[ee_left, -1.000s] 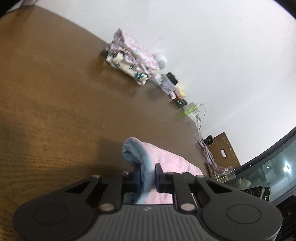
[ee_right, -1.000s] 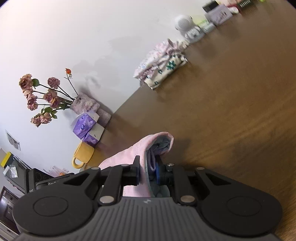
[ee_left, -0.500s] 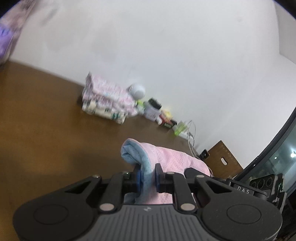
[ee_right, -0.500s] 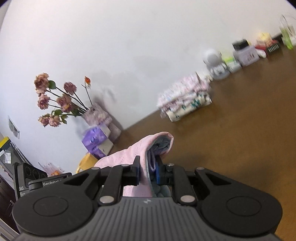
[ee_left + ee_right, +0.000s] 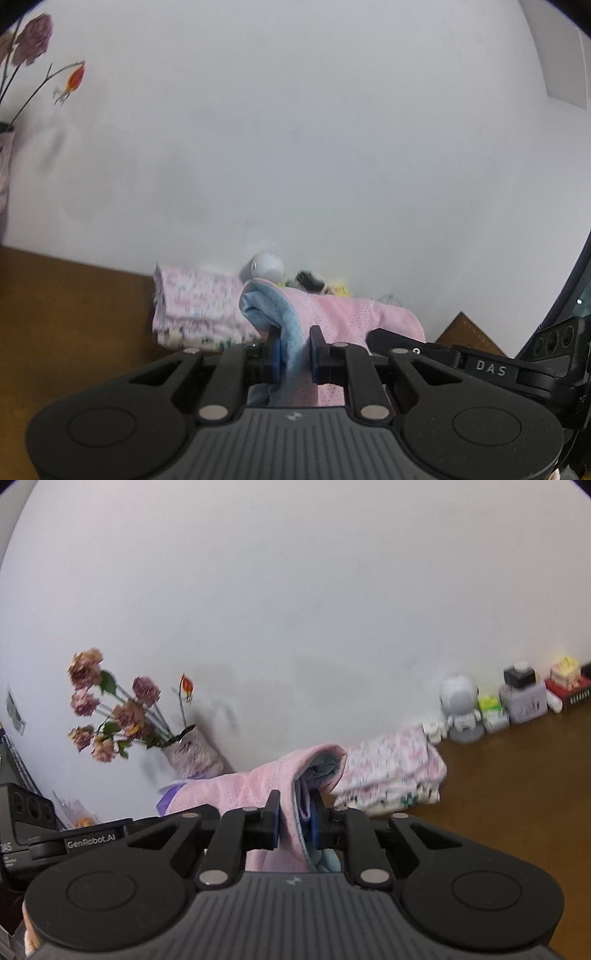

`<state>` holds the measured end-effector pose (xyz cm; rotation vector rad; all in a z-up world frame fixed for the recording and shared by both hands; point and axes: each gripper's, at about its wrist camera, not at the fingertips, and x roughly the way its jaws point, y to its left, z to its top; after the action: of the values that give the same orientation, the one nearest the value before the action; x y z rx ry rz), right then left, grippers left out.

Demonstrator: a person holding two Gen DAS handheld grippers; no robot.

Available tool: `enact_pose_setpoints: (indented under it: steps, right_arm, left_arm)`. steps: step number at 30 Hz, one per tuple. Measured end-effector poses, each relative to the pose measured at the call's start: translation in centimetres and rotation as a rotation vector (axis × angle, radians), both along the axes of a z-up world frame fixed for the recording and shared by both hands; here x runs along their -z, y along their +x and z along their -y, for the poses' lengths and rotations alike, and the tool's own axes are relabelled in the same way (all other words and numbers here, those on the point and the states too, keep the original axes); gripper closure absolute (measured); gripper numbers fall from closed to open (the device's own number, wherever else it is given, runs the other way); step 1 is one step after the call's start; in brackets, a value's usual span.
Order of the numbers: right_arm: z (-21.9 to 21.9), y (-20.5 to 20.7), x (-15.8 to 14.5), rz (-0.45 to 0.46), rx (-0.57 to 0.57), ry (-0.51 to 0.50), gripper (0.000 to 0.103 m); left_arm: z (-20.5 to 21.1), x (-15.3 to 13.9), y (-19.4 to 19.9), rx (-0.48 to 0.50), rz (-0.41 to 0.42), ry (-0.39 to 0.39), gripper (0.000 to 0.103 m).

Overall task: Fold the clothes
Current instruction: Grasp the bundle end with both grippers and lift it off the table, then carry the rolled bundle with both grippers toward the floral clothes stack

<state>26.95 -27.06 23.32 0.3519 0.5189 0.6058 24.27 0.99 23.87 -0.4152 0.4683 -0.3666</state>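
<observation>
A pink mesh garment with a light blue lining (image 5: 343, 314) is held up off the brown table between both grippers. My left gripper (image 5: 293, 354) is shut on its left edge, where the blue lining folds over. My right gripper (image 5: 293, 825) is shut on its right edge (image 5: 258, 786). The cloth spans between them; its lower part is hidden behind the gripper bodies. The right gripper's body shows at the right of the left wrist view (image 5: 480, 365). A stack of folded floral clothes (image 5: 195, 306) lies by the wall; it also shows in the right wrist view (image 5: 391, 771).
A vase of dried roses (image 5: 122, 716) stands at the left by the wall. A white round toy robot (image 5: 460, 709) and small boxes (image 5: 524, 698) line the wall at the right. The brown table (image 5: 517, 794) runs to the white wall.
Both grippers have lifted and tilted up with the garment: the views swung from the tabletop to the wall. The folded floral stack now sits just behind the held cloth.
</observation>
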Motion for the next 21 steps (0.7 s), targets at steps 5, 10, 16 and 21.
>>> enact_pose_setpoints:
  steps: [5, 10, 16, 21]
  right_arm:
    - [-0.8, 3.7, -2.7, -0.002, 0.021, -0.001, 0.089]
    - [-2.1, 7.0, -4.7, 0.000, 0.042, -0.043, 0.089]
    - [-3.6, 11.2, -6.2, -0.015, 0.072, -0.097, 0.089]
    - [-3.9, 14.0, -6.8, -0.012, 0.091, -0.103, 0.089]
  left_arm:
    - [0.3, -2.4, 2.7, -0.025, 0.014, 0.031, 0.090]
    - [0.6, -3.6, 5.7, -0.045, 0.002, 0.057, 0.090]
    - [0.8, -4.5, 9.7, -0.072, -0.017, 0.055, 0.090]
    - [1.1, -4.4, 12.3, -0.085, -0.019, 0.065, 0.090]
